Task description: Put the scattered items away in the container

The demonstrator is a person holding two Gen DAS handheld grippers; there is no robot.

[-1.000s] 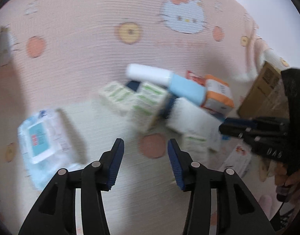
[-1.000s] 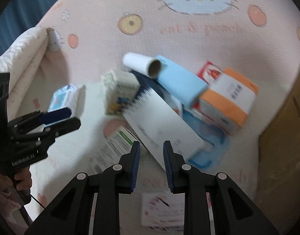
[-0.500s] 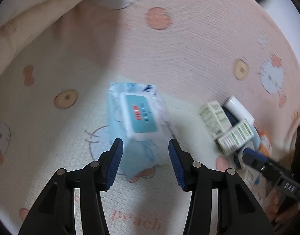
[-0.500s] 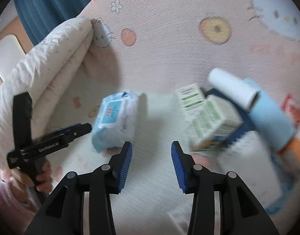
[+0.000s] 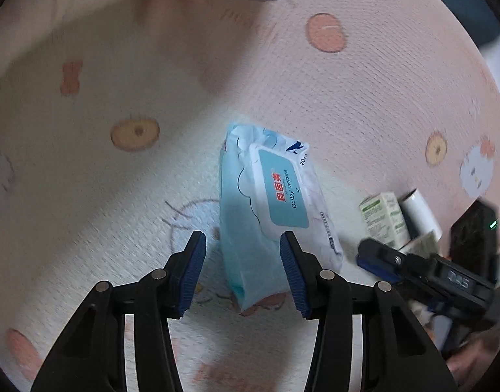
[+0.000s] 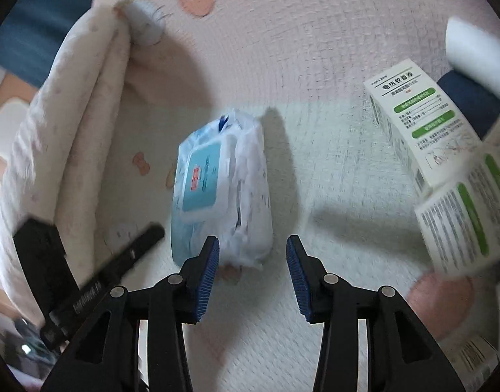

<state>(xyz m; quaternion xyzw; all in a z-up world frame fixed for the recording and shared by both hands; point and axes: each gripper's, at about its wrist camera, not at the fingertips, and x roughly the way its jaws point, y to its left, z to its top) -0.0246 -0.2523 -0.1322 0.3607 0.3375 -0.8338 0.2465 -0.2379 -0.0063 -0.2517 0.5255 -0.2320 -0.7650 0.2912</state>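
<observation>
A light-blue pack of baby wipes point(image 5: 269, 202) lies on the pink patterned mat; it also shows in the right wrist view point(image 6: 217, 189). My left gripper point(image 5: 242, 268) is open, its fingers on either side of the pack's near end, just short of it. My right gripper point(image 6: 253, 271) is open and empty, with the pack just ahead and to the left. The right gripper appears in the left wrist view point(image 5: 423, 271); the left gripper appears in the right wrist view point(image 6: 96, 281). No container is in view.
Green-and-white boxes point(image 6: 423, 137) and a white roll point(image 6: 475, 52) lie to the right of the wipes; the boxes also show in the left wrist view point(image 5: 383, 219). A folded quilt point(image 6: 64, 124) lies along the left edge of the mat.
Both grippers swung left from the pile of boxes to the wipes pack and came closer to it. The right gripper opened wider.
</observation>
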